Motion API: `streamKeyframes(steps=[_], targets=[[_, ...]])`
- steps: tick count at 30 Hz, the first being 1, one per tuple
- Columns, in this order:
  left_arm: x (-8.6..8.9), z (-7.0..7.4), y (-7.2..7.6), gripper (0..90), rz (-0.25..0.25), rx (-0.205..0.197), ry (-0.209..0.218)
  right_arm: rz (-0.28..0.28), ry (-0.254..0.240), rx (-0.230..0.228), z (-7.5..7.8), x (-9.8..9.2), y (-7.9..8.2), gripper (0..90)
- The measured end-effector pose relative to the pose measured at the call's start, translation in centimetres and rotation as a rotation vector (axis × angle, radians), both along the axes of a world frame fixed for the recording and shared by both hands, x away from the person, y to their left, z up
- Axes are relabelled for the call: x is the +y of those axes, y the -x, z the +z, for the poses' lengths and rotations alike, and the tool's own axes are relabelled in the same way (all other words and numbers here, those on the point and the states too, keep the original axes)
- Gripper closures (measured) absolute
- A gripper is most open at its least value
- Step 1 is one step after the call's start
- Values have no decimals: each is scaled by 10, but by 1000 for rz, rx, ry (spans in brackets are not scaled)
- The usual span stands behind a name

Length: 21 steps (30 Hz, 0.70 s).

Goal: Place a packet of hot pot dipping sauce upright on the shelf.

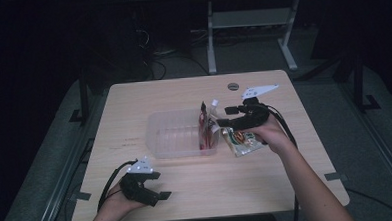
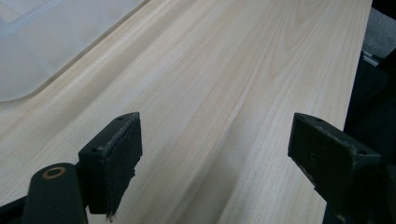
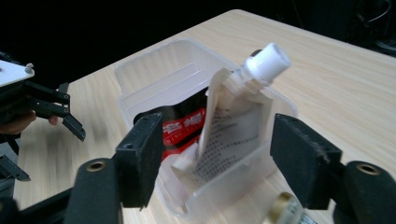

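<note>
Your left gripper [image 1: 152,187] rests on the near left part of the bench [image 1: 197,190], fingers [image 2: 114,158] spread wide with nothing but bare wood between them. It sits well apart from the clear plastic tub [image 1: 177,134] in the middle, so it does nothing to steady that tub if something pushes against it.

Inside the tub, at its right end, a white spouted pouch [image 3: 233,126] stands tilted against the wall, cap up, with a red and black packet [image 3: 187,123] just behind it. Your right gripper [image 3: 217,154] is at that same end, fingers [image 3: 303,158] released and standing either side of the pouch without pressing on it.

The likely trouble: the pouch is only leaning, so a brush from a finger as you draw away could tip it over the rim or drag it out. A knock on the light tub could slide it across the bench. Another packet [image 1: 240,141] lies on the bench under your right hand, just beside the tub; your wrist could sweep it.

Count: one tub, one spouted pouch, one red and black packet in the tub, one packet outside, two grippers.
</note>
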<state>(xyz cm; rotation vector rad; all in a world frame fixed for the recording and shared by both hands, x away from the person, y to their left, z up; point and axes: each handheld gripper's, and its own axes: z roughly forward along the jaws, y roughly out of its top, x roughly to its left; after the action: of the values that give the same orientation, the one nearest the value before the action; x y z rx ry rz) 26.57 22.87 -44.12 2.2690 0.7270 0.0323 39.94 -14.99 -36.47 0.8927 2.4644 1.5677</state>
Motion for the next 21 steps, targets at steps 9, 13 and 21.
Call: streamKeyframes(steps=[9,13,21], targets=[[1,1,0,173,4,-1,0,-34,63,-40,7,-30,16,294],[1,1,0,173,3,-2,-1,-64,87,-39,4,-47,23,292],[0,2,1,173,-2,-4,-1,-176,116,-12,-14,-74,9,334]])
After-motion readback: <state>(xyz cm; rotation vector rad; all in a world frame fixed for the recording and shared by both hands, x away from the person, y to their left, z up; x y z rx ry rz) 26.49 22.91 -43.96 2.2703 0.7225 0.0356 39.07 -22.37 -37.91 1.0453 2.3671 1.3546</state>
